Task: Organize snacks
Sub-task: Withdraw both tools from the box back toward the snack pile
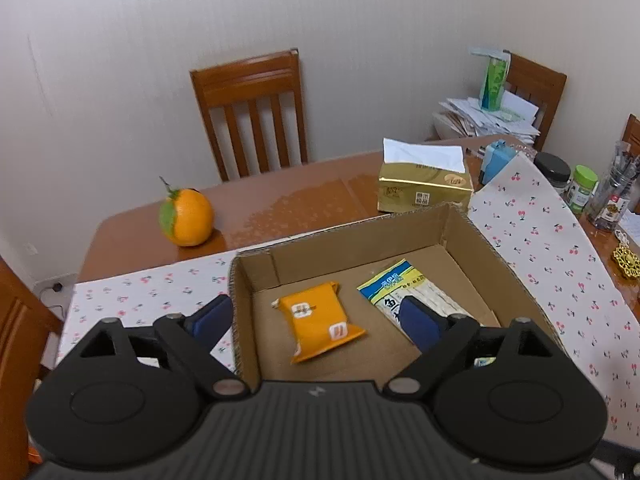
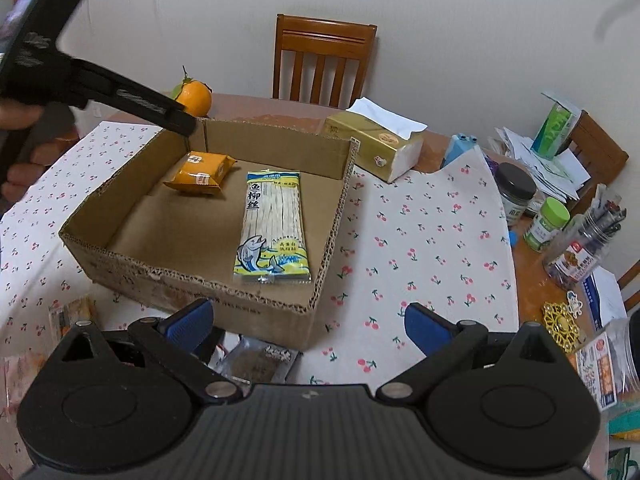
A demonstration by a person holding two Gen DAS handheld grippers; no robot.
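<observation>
A shallow cardboard box (image 1: 484, 248) (image 2: 132, 276) lies on a cherry-print cloth. In it lie an orange snack pack (image 1: 320, 320) (image 2: 202, 172) and a long yellow-blue fish-strip pack (image 1: 404, 284) (image 2: 272, 224). My left gripper (image 1: 316, 320) is open and empty, above the box's near left corner, straddling the box wall; it also shows in the right wrist view (image 2: 176, 120). My right gripper (image 2: 308, 326) is open and empty, just in front of the box's near right corner. More snack packs lie near it: a dark one (image 2: 256, 360) and a pale orange one (image 2: 74, 312).
An orange fruit (image 1: 186, 218) (image 2: 194, 98) and a gold tissue box (image 1: 424, 188) (image 2: 376, 144) sit behind the box. Jars (image 2: 548, 220), a blue item (image 2: 460, 146) and papers (image 1: 488, 120) crowd the right side. Wooden chairs (image 1: 250, 112) stand by the wall.
</observation>
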